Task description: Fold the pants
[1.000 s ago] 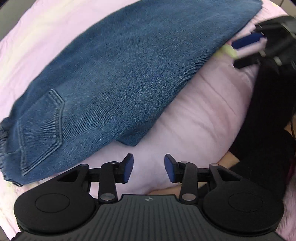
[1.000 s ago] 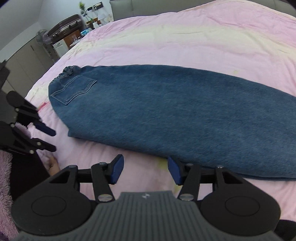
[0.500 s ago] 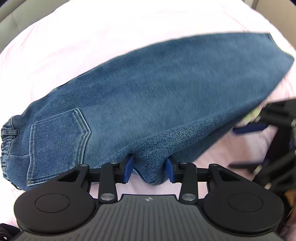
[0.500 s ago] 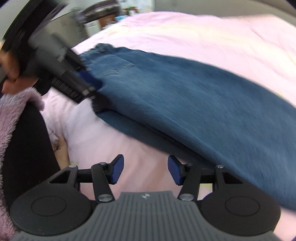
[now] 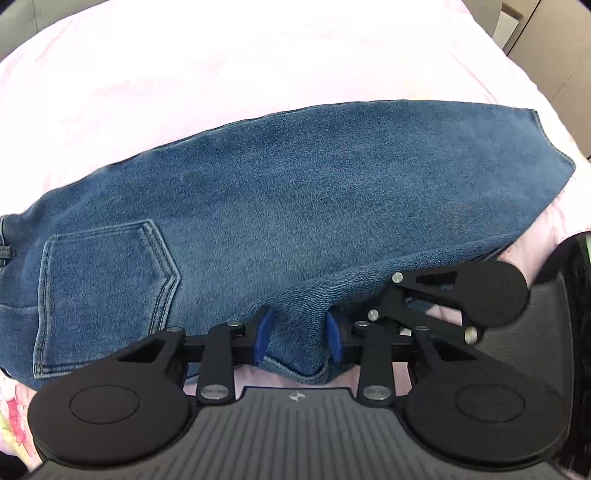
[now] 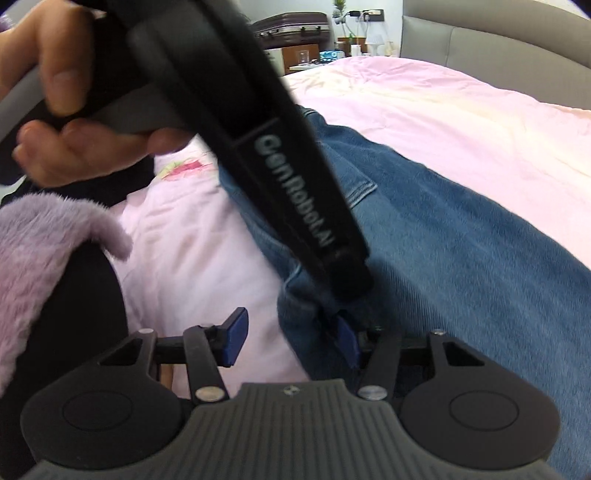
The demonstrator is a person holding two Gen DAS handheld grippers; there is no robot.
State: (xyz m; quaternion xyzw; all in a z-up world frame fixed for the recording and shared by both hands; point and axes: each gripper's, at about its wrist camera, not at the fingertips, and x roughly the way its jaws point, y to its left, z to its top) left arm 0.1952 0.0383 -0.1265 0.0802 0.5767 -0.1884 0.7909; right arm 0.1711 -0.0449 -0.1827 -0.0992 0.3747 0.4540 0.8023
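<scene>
Blue denim pants point(image 5: 295, 206) lie folded lengthwise across the pink bed sheet point(image 5: 221, 74), back pocket point(image 5: 103, 295) at the left and leg hems at the right. Their near crotch corner sits bunched between the blue pads point(image 5: 263, 334) of my left gripper point(image 5: 297, 338), whose jaws are closing on it. In the right wrist view my right gripper point(image 6: 291, 341) is closing too. The denim edge point(image 6: 306, 325) covers its right pad, while its left pad point(image 6: 234, 339) stands clear over the sheet. The left gripper's black body point(image 6: 295, 177) comes down onto the same corner.
A hand point(image 6: 74, 122) and a fuzzy purple sleeve point(image 6: 44, 240) are at the left. Beyond the bed stand a grey headboard point(image 6: 480, 44), a dark suitcase point(image 6: 291, 22) and a cluttered side table point(image 6: 332, 55). Cabinet doors point(image 5: 546, 48) show at the far right.
The left gripper moved onto the pants' crotch corner and narrowed around it. The right gripper swung in beside the left one, and denim now lies between its narrowing jaws.
</scene>
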